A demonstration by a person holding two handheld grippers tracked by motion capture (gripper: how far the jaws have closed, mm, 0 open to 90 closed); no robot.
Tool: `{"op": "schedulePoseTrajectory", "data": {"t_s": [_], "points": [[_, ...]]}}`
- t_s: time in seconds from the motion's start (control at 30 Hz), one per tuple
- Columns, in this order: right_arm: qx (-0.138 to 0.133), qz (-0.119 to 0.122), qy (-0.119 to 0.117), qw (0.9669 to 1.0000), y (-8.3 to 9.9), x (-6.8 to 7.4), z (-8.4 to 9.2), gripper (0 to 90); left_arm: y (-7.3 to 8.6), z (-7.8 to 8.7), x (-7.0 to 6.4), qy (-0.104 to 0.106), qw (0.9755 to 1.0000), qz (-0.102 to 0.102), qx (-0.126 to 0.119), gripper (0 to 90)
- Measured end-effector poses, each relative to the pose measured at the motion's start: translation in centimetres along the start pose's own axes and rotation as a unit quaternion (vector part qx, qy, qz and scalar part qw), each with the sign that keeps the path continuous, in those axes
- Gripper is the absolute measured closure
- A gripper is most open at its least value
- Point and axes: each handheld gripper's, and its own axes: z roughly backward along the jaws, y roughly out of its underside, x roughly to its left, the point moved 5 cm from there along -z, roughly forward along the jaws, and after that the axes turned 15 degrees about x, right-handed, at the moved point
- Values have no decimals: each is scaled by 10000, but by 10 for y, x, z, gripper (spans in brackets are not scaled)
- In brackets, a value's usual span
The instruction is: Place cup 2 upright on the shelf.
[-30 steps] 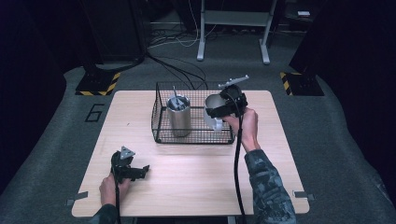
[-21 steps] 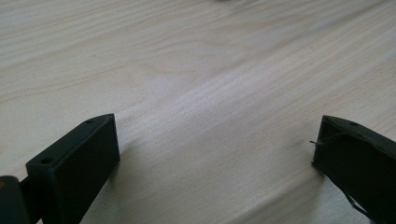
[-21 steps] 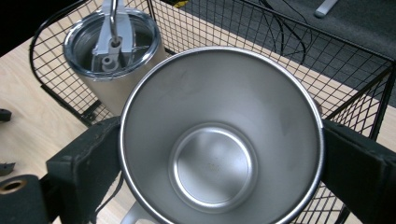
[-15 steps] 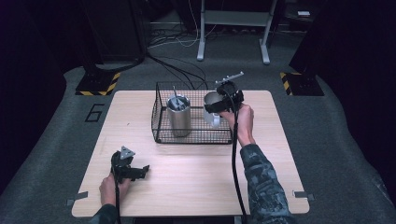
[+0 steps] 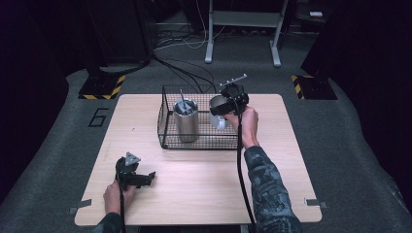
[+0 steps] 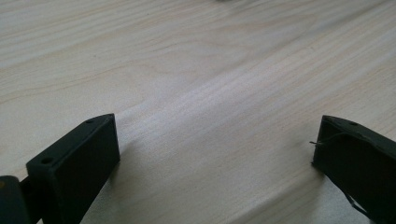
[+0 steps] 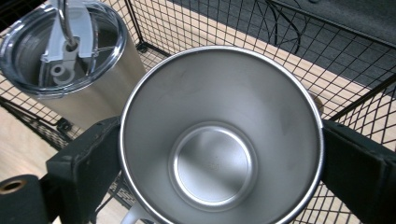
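Item: steel cup [image 7: 219, 140], which we recorded clamped by its sides between the jaws of the right tongs [image 5: 224, 110], held above the right half of the wire basket [image 5: 167, 131] and clear of its floor. Its long axis ran along the tongs, open mouth toward that gripper's camera, so we looked straight down to the round base; in the high view it sat tilted, mouth up and toward the left. Beside it, in the basket's left half, a lidded steel tumbler [image 5: 185, 121] stood upright, apart from the cup. The left tongs [image 5: 140, 178] lay low over the bare wooden surface [image 5: 194, 184] near its front left, jaws wide apart on nothing. Against the frame a second earlier, we noted the cup carried slightly higher and farther from the person; the left tongs unchanged.
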Motion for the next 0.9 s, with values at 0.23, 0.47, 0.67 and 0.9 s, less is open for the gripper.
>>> {"op": "schedulePoseTrajectory", "data": {"t_s": [0.23, 0.47, 0.67, 0.9], "points": [[32, -88, 51, 9999, -3, -4, -10, 55, 0, 0, 0, 18, 10000, 18, -2, 3], [94, -188, 45, 9998, -6, -5, -23, 56, -1, -1, -1, 11, 9999, 99, -88, 3], [180, -237, 36, 9996, -7, -4, -32, 56, 0, -1, -1, 6, 10000, 71, -66, 3], [263, -382, 17, 9989, -7, -6, -42, 55, 0, -1, -1, 1, 10000, 68, -64, 3]]}}
